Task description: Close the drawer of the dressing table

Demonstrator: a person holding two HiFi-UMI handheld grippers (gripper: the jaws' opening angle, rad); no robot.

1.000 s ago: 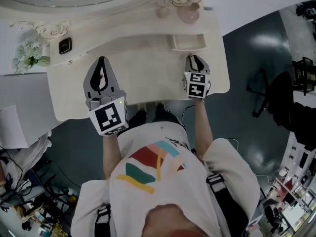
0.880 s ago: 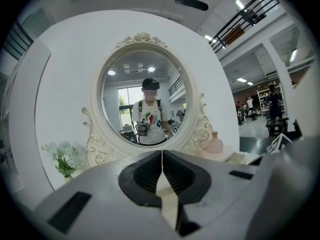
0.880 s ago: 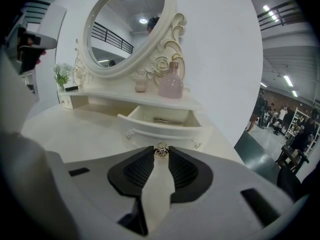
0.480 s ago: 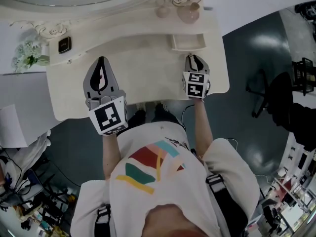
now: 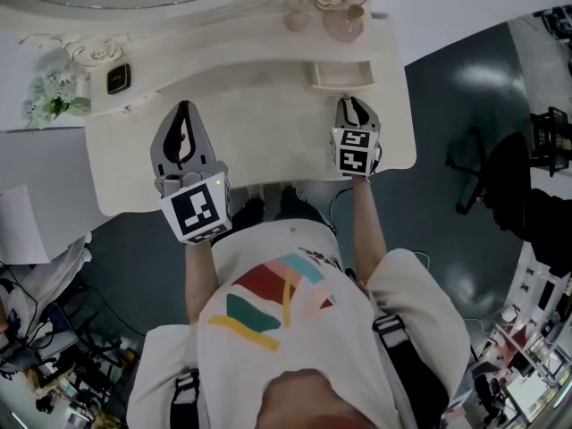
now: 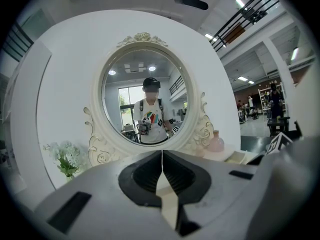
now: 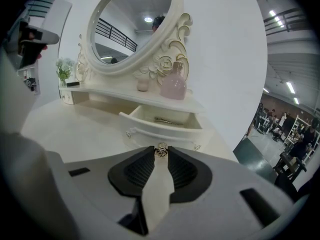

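The small drawer [image 7: 161, 132] of the cream dressing table stands pulled out from under the raised shelf [image 7: 125, 95] at the right rear of the counter [image 5: 259, 123]. Its inside is open to us, and a thin metal item [image 7: 167, 120] lies within.

At the middle of the drawer's curved front we see a small rose-shaped metal knob [image 7: 161, 151]. The right gripper [image 5: 349, 105] has its fingers closed on that knob, the ribbed tips pressing it from either side. In the head view this gripper sits directly in front of the drawer and points at it with a downward tilt.

On the shelf just above the drawer stand a pink bottle [image 7: 173, 85] and, beside it, a small pale pot [image 7: 143, 84]. Both stand at the foot of the oval mirror [image 6: 142, 89] with its carved scroll frame.

Well apart from the drawer, over the left half of the counter, we find the left gripper [image 6: 162, 154]. It points nearly level at the mirror, its fingers closed tip to tip with nothing between them. We cannot tell whether it touches the counter.

Farther left on the shelf sit a small dark rectangular object [image 5: 117, 79] and a spray of white flowers [image 5: 54, 96]. The mirror reflects the person in a white printed shirt, who stands at the counter's front edge on a dark floor [image 5: 465, 88].
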